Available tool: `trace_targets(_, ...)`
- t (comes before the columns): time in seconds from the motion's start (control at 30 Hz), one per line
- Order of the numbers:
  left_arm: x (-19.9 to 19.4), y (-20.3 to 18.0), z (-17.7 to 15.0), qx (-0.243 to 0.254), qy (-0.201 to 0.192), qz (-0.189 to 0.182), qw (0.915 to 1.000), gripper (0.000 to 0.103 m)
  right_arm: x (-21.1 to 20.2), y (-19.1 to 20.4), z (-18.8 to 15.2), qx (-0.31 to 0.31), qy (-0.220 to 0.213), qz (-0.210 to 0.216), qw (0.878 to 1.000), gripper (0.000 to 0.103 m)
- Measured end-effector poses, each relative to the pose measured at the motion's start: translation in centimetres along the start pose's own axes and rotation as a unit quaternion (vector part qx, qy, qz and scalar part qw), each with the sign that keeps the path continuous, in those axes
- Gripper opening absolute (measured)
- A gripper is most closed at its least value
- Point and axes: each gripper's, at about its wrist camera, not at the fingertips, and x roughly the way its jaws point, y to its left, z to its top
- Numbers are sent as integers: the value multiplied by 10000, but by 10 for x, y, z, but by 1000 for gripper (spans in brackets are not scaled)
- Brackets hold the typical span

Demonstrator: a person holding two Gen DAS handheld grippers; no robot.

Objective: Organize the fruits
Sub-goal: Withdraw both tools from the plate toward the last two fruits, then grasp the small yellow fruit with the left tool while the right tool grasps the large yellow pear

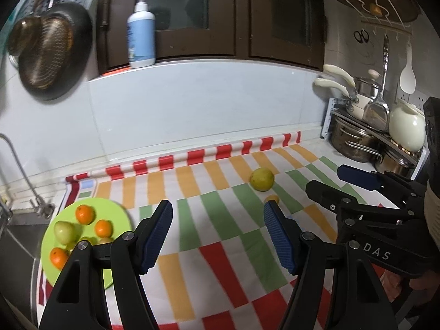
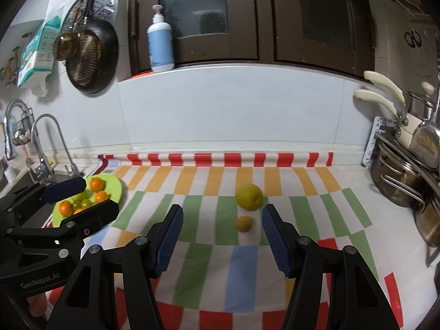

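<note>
A lime-green plate [image 1: 115, 209] [image 2: 117, 189] at the cloth's left end holds several oranges [image 1: 85, 214] [image 2: 97, 184] and a green pear [image 1: 64, 231]. A yellow-green pear [image 1: 262, 179] [image 2: 249, 195] and a small yellow-orange fruit [image 1: 272, 199] [image 2: 244, 223] lie on the checked cloth further right. My left gripper [image 1: 217, 235] [image 2: 88, 196] is open and empty, just right of the plate. My right gripper [image 2: 221, 238] [image 1: 326, 181] is open and empty, with the small fruit just ahead between its fingers.
A sink and tap [image 2: 46, 148] lie left of the plate. A rack of steel pots [image 2: 398, 181] and pans stands at the right. The tiled wall, a pump bottle [image 2: 161, 46] on the ledge and a hanging pan [image 2: 90, 57] are behind.
</note>
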Motion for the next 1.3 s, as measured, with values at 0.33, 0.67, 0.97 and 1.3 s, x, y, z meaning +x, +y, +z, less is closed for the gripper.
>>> trace_targets(0.33, 48, -29, 6, 240, 315, -386, 9985, 68, 24, -36, -9, 172, 207, -272, 9993, 60)
trace_targets(0.67, 101, -54, 2, 521, 561, -836, 9936, 68, 50, -68, -24, 353, 514, -607, 9962, 60)
trace_targets(0.97, 151, -71, 1, 685, 947, -1074, 9873, 61, 73, -95, -33, 557, 794, -875, 9914, 60)
trace_targets(1.3, 191, -76, -4, 614, 1359, -1208, 9814, 51, 98, -102, -39, 508, 1020, -877, 9896, 60)
